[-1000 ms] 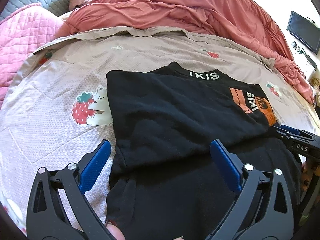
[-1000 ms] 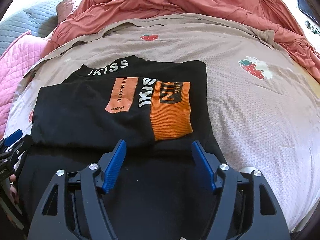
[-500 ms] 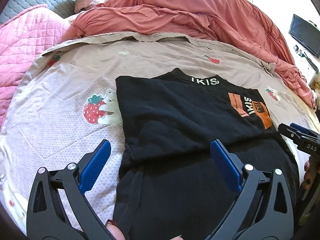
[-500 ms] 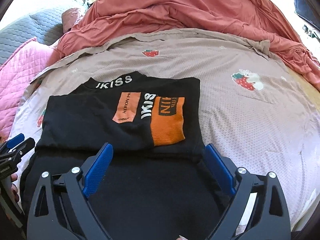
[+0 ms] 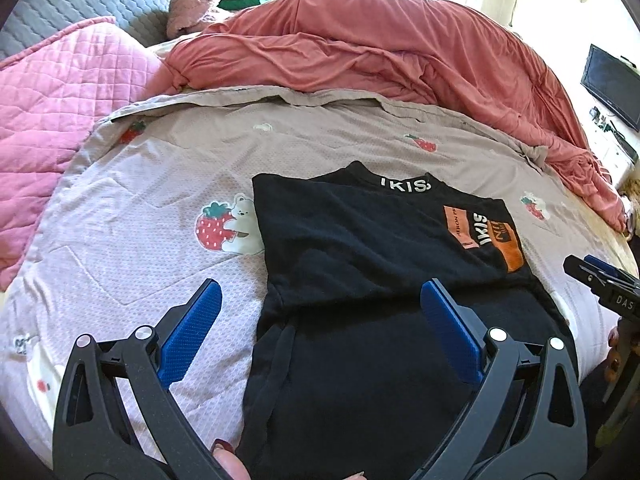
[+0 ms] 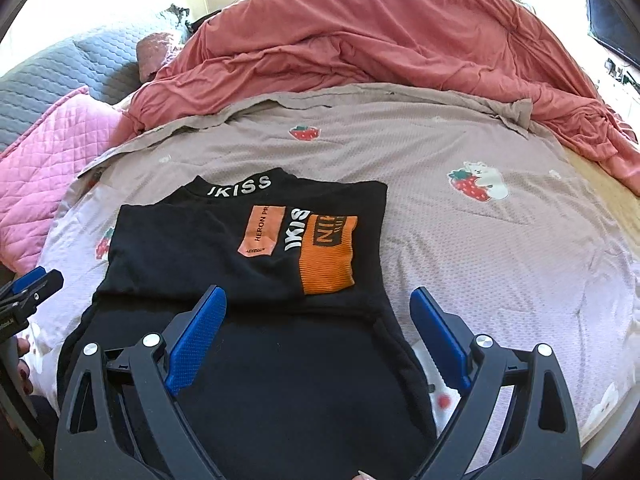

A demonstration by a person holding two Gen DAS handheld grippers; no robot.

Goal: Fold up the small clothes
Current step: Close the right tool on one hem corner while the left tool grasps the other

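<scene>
the shirt [image 6: 248, 264] lies flat on the bed sheet [image 6: 500, 248], collar toward the far side, its sleeves folded in across the body. behind the sheet a rumpled duvet [image 6: 380, 36] is heaped along the far edge. a quilted blanket [image 5: 52, 120] sits at the far left beside the sheet. the left gripper [image 5: 320, 320] hangs above the shirt's left edge, the right gripper [image 6: 318, 320] above its right edge, both over the near half.

The black garment [image 5: 360, 264] lay partly folded at frame centre on the strawberry-print sheet [image 5: 132, 248], the left gripper [image 5: 320, 336] spread wide above its lower half, the right gripper's [image 5: 600, 280] tip at right edge.
</scene>
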